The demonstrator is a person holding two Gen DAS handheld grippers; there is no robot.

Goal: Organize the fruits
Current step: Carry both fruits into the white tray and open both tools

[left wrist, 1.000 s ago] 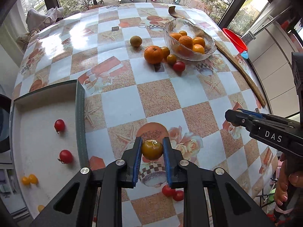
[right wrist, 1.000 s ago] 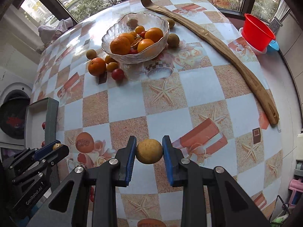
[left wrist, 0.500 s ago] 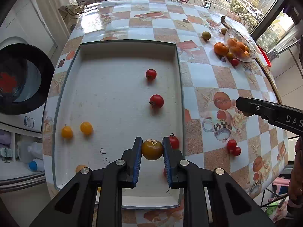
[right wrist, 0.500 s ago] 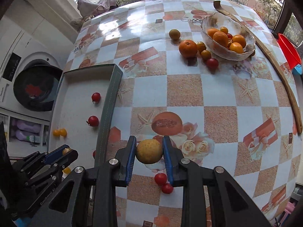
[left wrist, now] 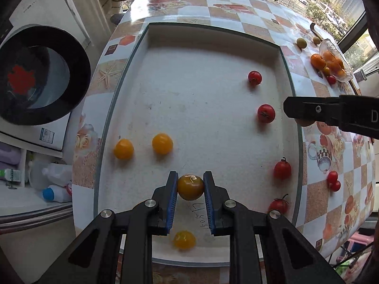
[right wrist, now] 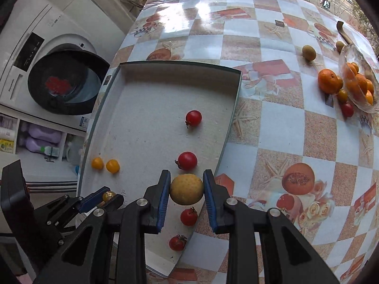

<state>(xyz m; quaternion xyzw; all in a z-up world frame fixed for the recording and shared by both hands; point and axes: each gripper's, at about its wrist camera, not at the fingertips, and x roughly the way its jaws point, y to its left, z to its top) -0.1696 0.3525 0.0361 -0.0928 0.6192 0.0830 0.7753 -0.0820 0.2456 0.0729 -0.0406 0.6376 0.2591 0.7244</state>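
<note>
My left gripper (left wrist: 190,187) is shut on a dark yellow tomato (left wrist: 190,188) above the near part of the white tray (left wrist: 201,108). On the tray lie yellow tomatoes (left wrist: 162,144) at the left and red tomatoes (left wrist: 266,113) along the right side. My right gripper (right wrist: 186,188) is shut on a pale yellow round fruit (right wrist: 186,189) over the tray's right edge (right wrist: 233,108). The left gripper (right wrist: 104,197) shows at the lower left of the right wrist view. The right gripper's dark finger (left wrist: 315,112) reaches in from the right of the left wrist view.
A glass bowl (right wrist: 355,80) of oranges stands at the table's far right, with an orange (right wrist: 328,81), a small red tomato (right wrist: 347,109) and greenish fruits (right wrist: 308,52) beside it. Two red tomatoes (left wrist: 333,181) lie on the checked cloth. A washing machine (right wrist: 47,71) stands left of the table.
Both grippers have swung left from the checked cloth to the tray, each keeping its fruit. The left one now hangs over the tray's near part, the right one over its right edge.
</note>
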